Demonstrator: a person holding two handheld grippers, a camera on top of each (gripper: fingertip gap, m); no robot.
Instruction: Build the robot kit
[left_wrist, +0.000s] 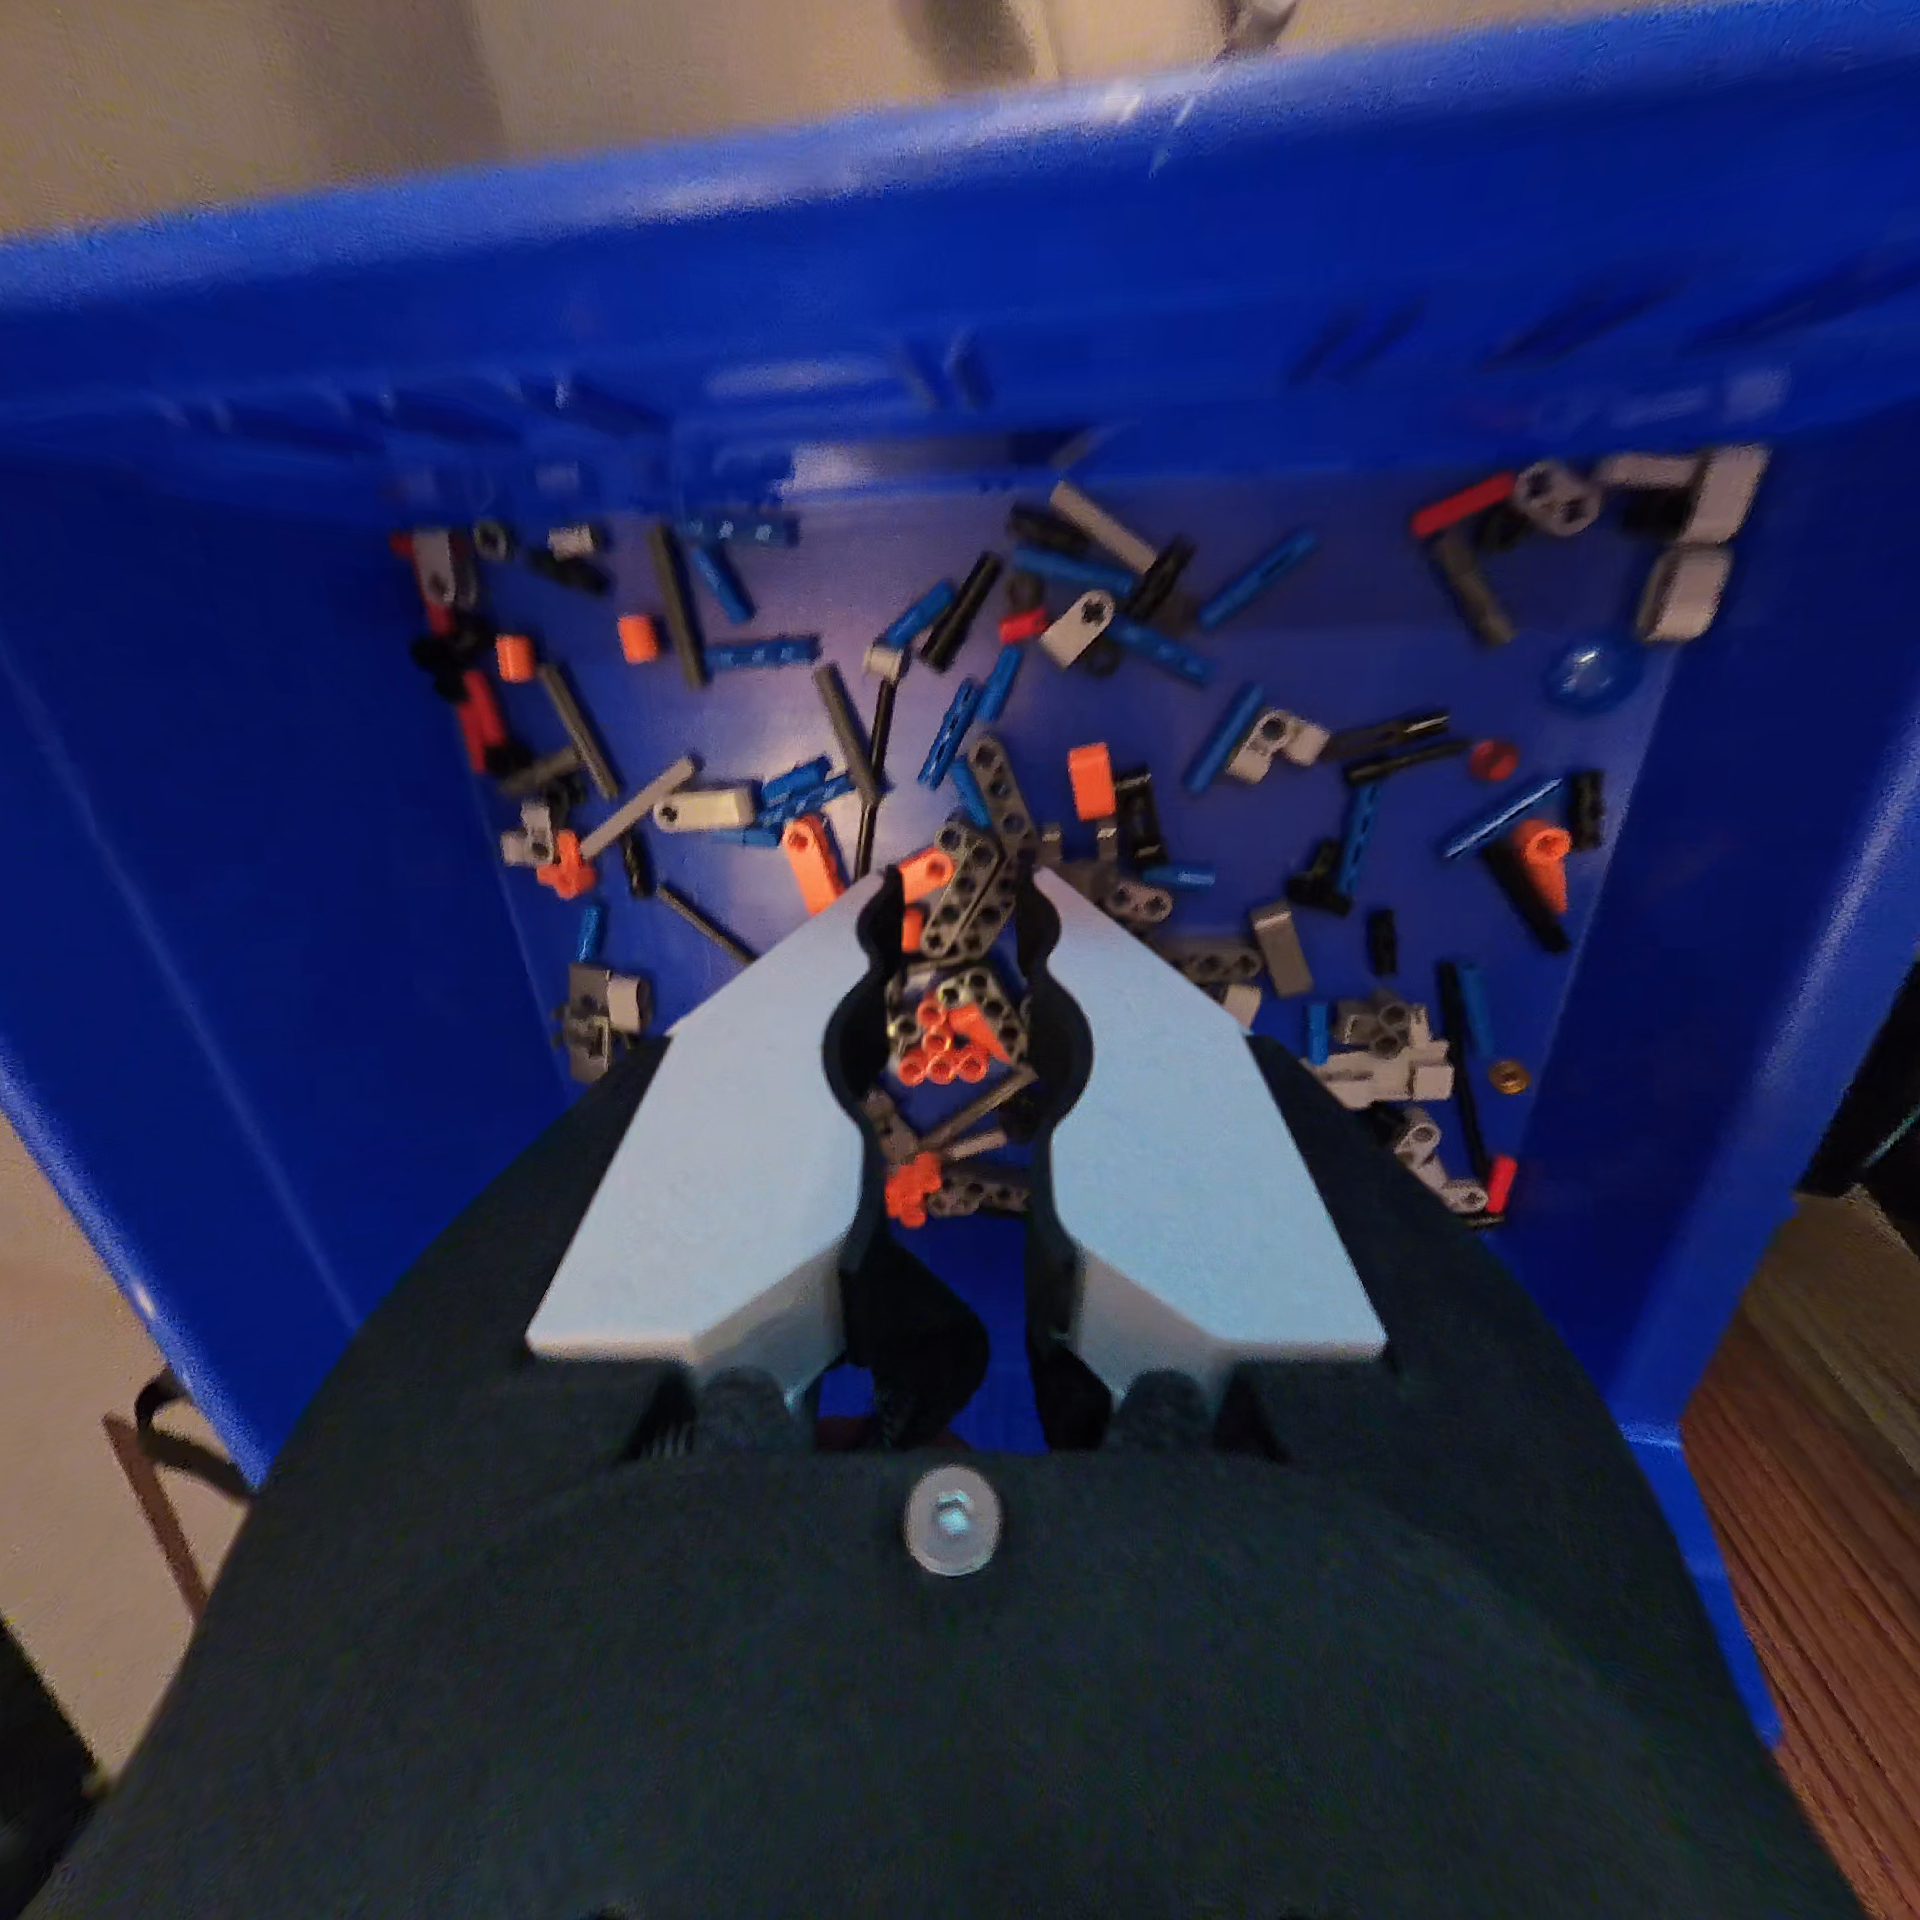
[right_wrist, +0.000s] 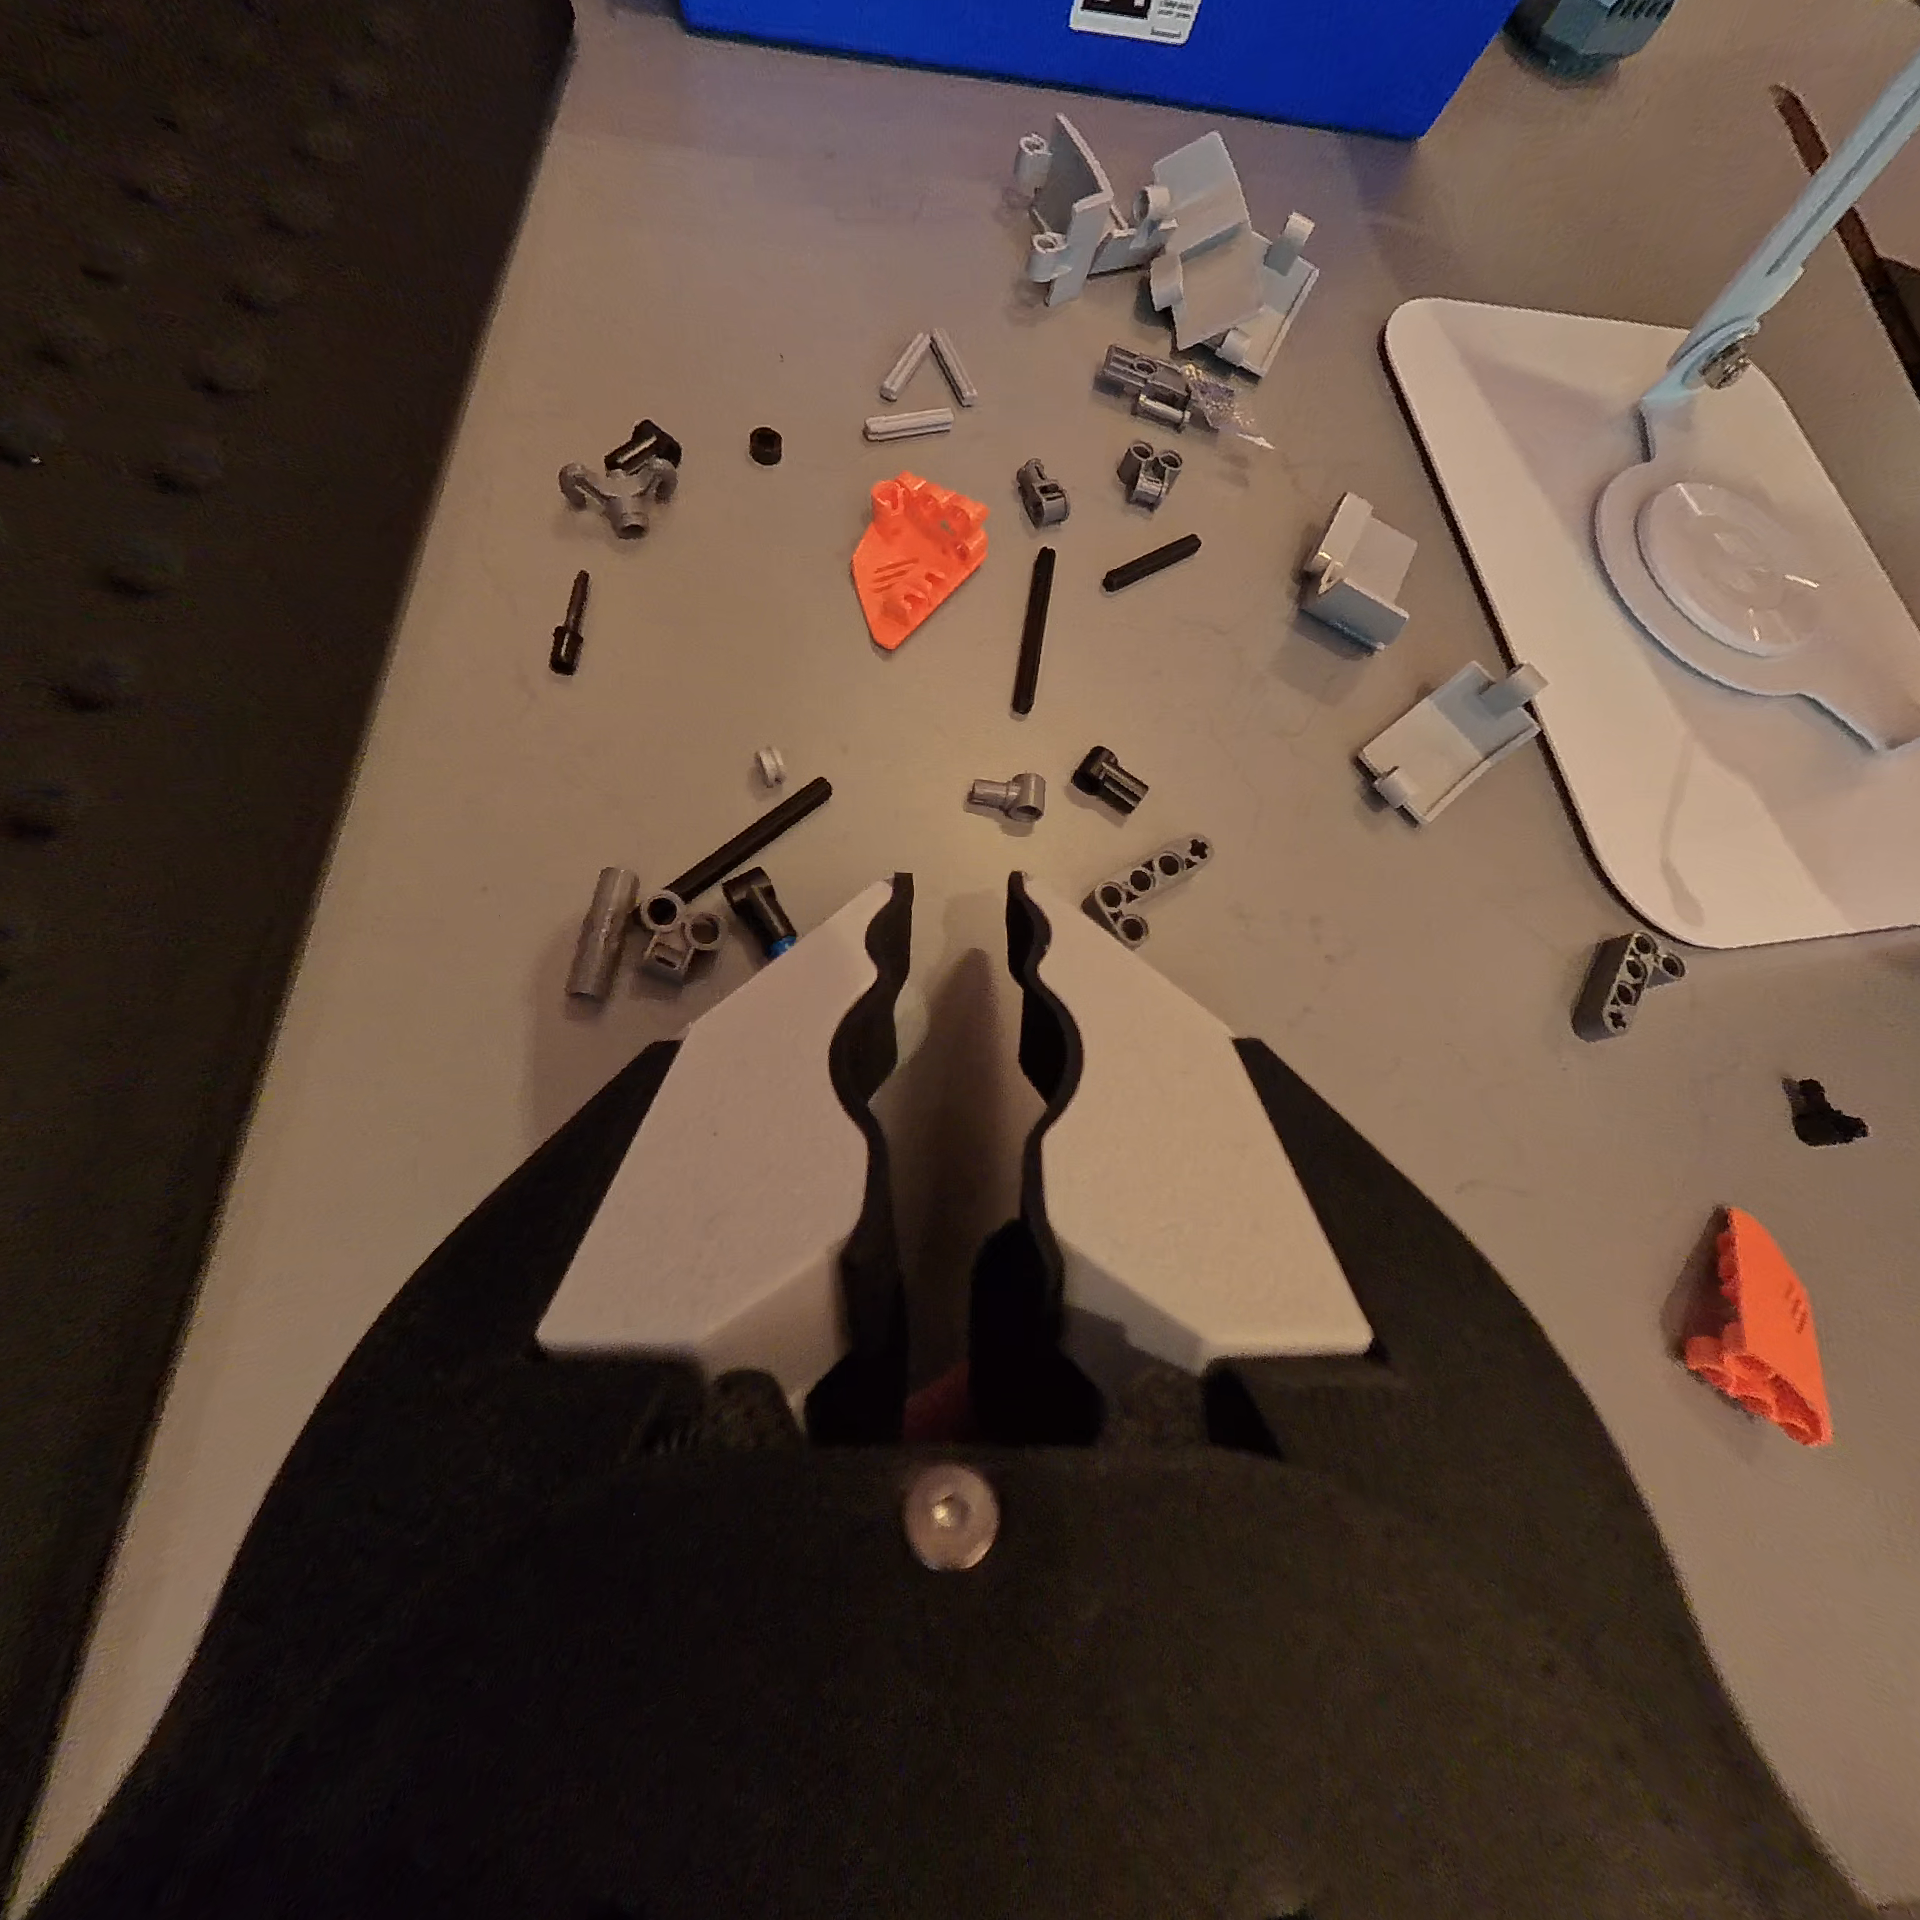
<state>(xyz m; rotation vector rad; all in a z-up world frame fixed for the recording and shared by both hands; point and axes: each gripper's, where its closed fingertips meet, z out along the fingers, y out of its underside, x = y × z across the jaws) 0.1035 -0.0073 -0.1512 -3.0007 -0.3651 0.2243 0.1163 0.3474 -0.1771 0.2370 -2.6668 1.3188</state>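
- While inside the blue plastic bin (left_wrist: 935, 312), the left gripper (left_wrist: 966, 883) is clamped narrowly on a dark-grey-and-orange beam assembly (left_wrist: 951, 1029).
- The right gripper (right_wrist: 958, 883) is slightly parted and empty, with a small grey connector (right_wrist: 1010, 798) at 12 o'clock.

Your left gripper (left_wrist: 961, 894) points down and forward, its two pale fingers (left_wrist: 727, 1122) drawn near each other with only a narrow gap at the tips. Small dark-grey and orange parts show in that gap, but the blur leaves it unclear whether the fingers clamp them or merely hang above them. Your right gripper (right_wrist: 958, 883) tilts down, low and forward. Its fingers (right_wrist: 1174, 1143) stand slightly apart, the wavy black inner edges not meeting, and nothing sits between them.
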